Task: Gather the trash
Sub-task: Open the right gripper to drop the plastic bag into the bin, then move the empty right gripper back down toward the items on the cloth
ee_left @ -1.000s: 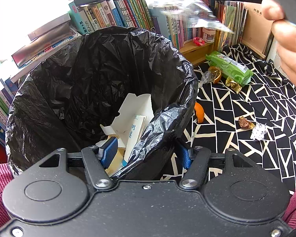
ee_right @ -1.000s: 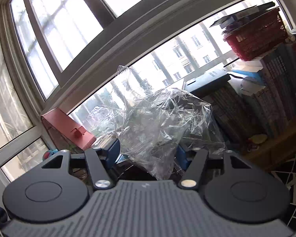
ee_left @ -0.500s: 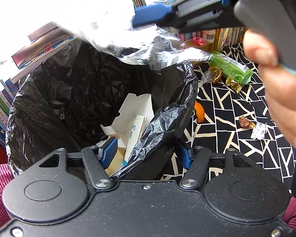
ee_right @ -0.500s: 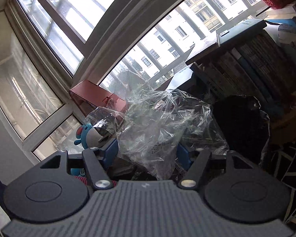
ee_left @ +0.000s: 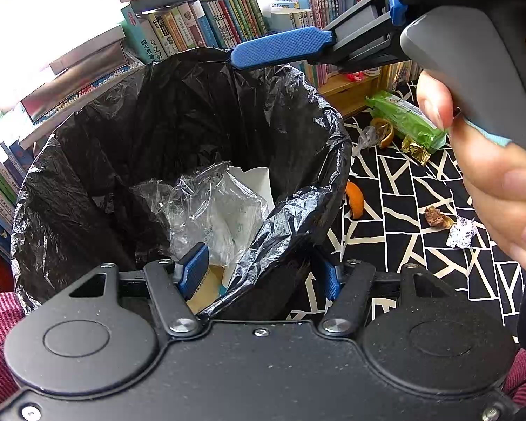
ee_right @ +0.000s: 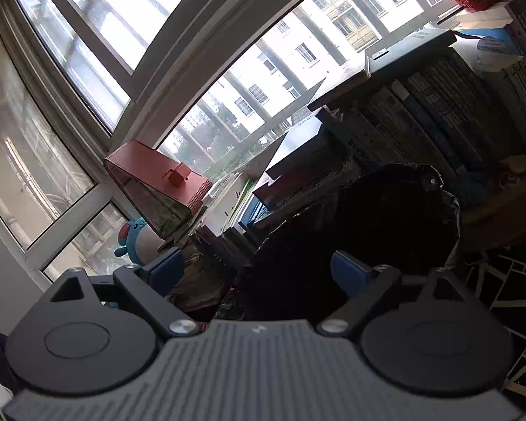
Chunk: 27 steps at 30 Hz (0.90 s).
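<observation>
Left wrist view: the left gripper [ee_left: 259, 273] pinches the near rim of the black plastic bin liner [ee_left: 291, 217], one blue pad inside the bag and one outside, holding its mouth wide. At the bottom of the bag lies a crumpled sheet of clear plastic film [ee_left: 203, 207] on top of a white paper carton [ee_left: 252, 182]; these pieces count as collected.

The right gripper [ee_left: 280, 47] reaches in from the upper right, above the far rim of the bag, gripped by a person's hand [ee_left: 491, 175]. Only one of its blue fingers is visible here. Its jaws are opening, and nothing lies between them.

To the right of the bag, on the black cloth with white line pattern [ee_left: 403, 245], trash remains: a curled orange peel [ee_left: 355, 199] just beside the bag, a brown crumpled scrap [ee_left: 436, 216] and a silver foil ball [ee_left: 461, 233] further right, and farther off a green plastic packet [ee_left: 406, 121], a gold foil wrapper [ee_left: 415, 149] and a small clear wrapper [ee_left: 368, 137] beside another piece of peel. By this evidence the task is perhaps half finished.

Right wrist view: both blue fingers of the right gripper [ee_right: 259, 268] stand spread and empty, which the other view cannot confirm. The bag appears only as a dark mass [ee_right: 368, 231], its contents hidden; the floor litter is almost wholly out of frame. Windows [ee_right: 87, 35] and stacked books [ee_right: 438, 122] fill the rest.
</observation>
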Each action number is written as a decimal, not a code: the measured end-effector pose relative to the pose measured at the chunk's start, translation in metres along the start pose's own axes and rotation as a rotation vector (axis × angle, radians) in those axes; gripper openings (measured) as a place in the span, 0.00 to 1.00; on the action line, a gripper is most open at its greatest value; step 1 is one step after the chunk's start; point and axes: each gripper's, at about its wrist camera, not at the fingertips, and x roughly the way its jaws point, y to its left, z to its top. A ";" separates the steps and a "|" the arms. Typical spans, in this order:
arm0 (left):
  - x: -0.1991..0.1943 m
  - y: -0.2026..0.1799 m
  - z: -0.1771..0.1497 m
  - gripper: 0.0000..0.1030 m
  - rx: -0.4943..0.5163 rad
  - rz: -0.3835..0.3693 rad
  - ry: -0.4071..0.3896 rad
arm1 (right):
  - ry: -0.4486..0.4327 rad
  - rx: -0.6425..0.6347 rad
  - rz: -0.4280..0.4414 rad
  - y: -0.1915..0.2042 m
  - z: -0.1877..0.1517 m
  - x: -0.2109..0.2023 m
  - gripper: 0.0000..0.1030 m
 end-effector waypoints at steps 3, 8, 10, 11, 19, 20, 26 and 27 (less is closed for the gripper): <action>0.000 0.000 0.000 0.60 0.000 0.000 0.000 | -0.008 -0.006 -0.025 0.000 0.001 -0.002 0.93; 0.000 0.000 0.000 0.60 0.000 0.000 -0.001 | -0.027 -0.017 -0.078 -0.002 0.003 -0.007 0.94; 0.000 0.000 0.000 0.60 0.000 0.000 0.000 | -0.036 -0.018 -0.100 -0.004 0.004 -0.010 0.95; 0.000 0.000 0.000 0.60 0.000 0.000 0.000 | -0.041 -0.019 -0.112 -0.005 0.005 -0.011 0.95; 0.000 0.000 0.000 0.60 0.000 0.001 -0.001 | -0.089 -0.003 -0.261 -0.023 0.009 -0.025 0.96; 0.000 0.000 0.000 0.60 0.000 0.000 0.000 | -0.092 0.002 -0.286 -0.026 0.009 -0.026 0.96; 0.000 0.000 0.000 0.60 0.001 0.001 -0.001 | -0.103 0.058 -0.456 -0.058 0.006 -0.036 0.96; 0.000 0.000 0.000 0.60 0.000 0.001 0.000 | -0.101 0.068 -0.492 -0.065 0.005 -0.037 0.96</action>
